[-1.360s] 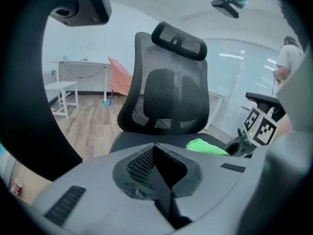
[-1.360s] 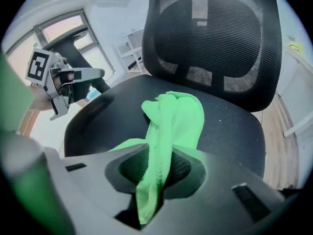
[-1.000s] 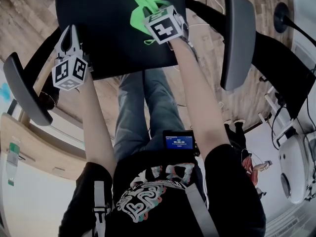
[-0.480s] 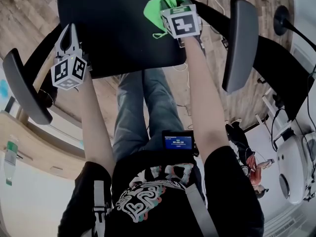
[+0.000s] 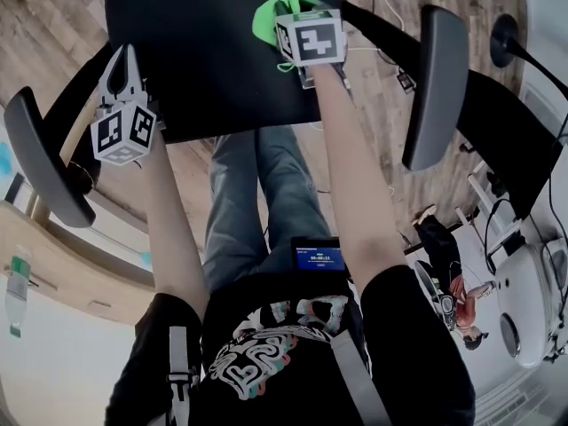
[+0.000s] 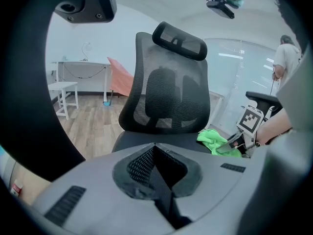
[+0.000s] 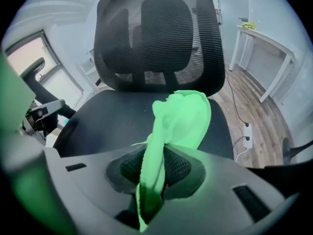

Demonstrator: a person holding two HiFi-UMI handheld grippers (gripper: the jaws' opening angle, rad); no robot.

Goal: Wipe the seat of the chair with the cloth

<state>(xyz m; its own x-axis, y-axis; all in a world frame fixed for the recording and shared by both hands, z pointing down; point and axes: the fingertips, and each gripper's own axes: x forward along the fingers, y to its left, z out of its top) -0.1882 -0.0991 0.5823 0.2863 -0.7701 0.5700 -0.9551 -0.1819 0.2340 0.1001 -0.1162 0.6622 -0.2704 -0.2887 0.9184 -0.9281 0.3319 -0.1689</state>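
The right gripper [image 7: 154, 168] pinches the green cloth [image 7: 183, 116] (apparently touching the seat [image 5: 195, 60]); left gripper [image 5: 122, 60] clenched, empty.

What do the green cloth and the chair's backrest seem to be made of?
The cloth: likely soft matte fabric, perhaps microfibre; it bunches limply where the right gripper pinches it. The backrest: black mesh, seemingly; fine ribbed weave shows.

Soft matt green cloth [image 7: 182, 119], black open-mesh chair back [image 7: 156, 38], dull dark fabric seat [image 7: 105, 119], smooth wood-plank floor [image 5: 35, 25].
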